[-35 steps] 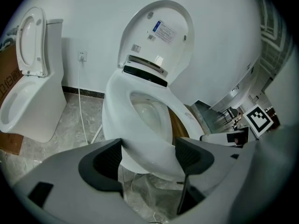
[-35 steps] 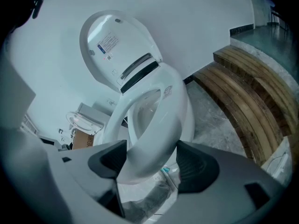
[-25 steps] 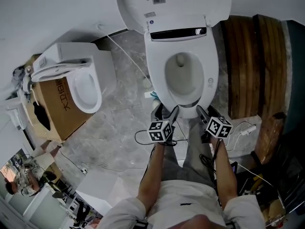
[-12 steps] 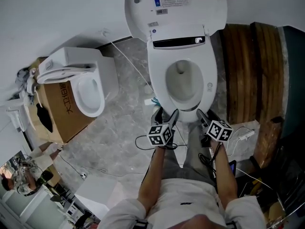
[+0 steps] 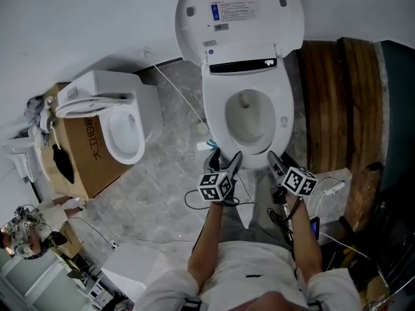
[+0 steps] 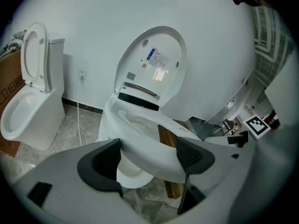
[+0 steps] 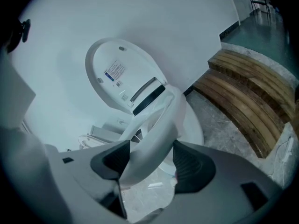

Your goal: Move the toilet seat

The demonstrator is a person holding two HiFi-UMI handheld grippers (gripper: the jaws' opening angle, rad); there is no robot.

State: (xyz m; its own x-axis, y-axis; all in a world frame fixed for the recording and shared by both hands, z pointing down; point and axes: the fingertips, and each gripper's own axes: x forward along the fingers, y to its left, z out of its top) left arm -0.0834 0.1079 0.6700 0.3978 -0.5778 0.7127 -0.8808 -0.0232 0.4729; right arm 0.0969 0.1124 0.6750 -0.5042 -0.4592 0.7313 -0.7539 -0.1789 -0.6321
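A white toilet stands in front of me with its lid raised against the wall and its seat lying down on the bowl. Both grippers are at the seat's front edge. My left gripper is open, and in the left gripper view the front rim lies between its wide-set pads. My right gripper straddles the rim to the right. In the right gripper view its jaws are closing around the seat's edge, pads close beside it.
A second, smaller toilet stands to the left against a cardboard box. Curved wooden slats lie to the right of the toilet. Cables trail over the marble floor near the person's legs.
The head view has tilted, so the toilet sits lower in the frame and the whole lid shows. Both grippers have stayed at the seat's front edge.
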